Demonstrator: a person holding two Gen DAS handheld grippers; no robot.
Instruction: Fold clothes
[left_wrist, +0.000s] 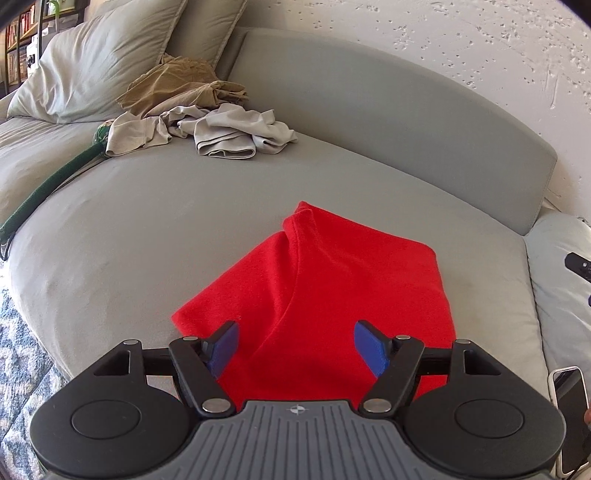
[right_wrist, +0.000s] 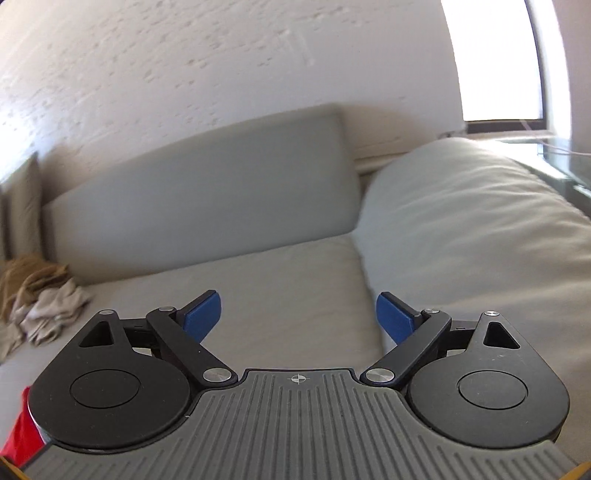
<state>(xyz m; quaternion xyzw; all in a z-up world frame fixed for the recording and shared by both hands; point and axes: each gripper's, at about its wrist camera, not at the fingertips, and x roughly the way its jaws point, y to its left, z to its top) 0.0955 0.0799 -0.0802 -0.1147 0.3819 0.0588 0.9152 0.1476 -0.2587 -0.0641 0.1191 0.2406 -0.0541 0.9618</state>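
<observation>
The red garment (left_wrist: 314, 295) lies folded on the sofa seat (left_wrist: 129, 229), under the left gripper (left_wrist: 295, 345); both grippers' fingers stand wide and empty. Best fetch the heap (left_wrist: 207, 125) beyond next, right gripper (right_wrist: 298, 314) leading.

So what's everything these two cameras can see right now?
red garment: one, red, folded on the sofa seat under the left gripper
grey clothes: a crumpled heap, light grey, far end of the seat
tan garment: one, tan, bunched behind the grey clothes
pillows: two, pale grey, far left against the back
sofa: one, grey
cushion: one, off-white, right end of the sofa
green strap: one, dark green, along the seat's left edge
phone: one, silver-edged, right edge of the left view
rug: one, blue and white, on the floor
window: one, bright, top right
left gripper: black, blue pads, open
right gripper: black, blue pads, open, over the bare seat
</observation>
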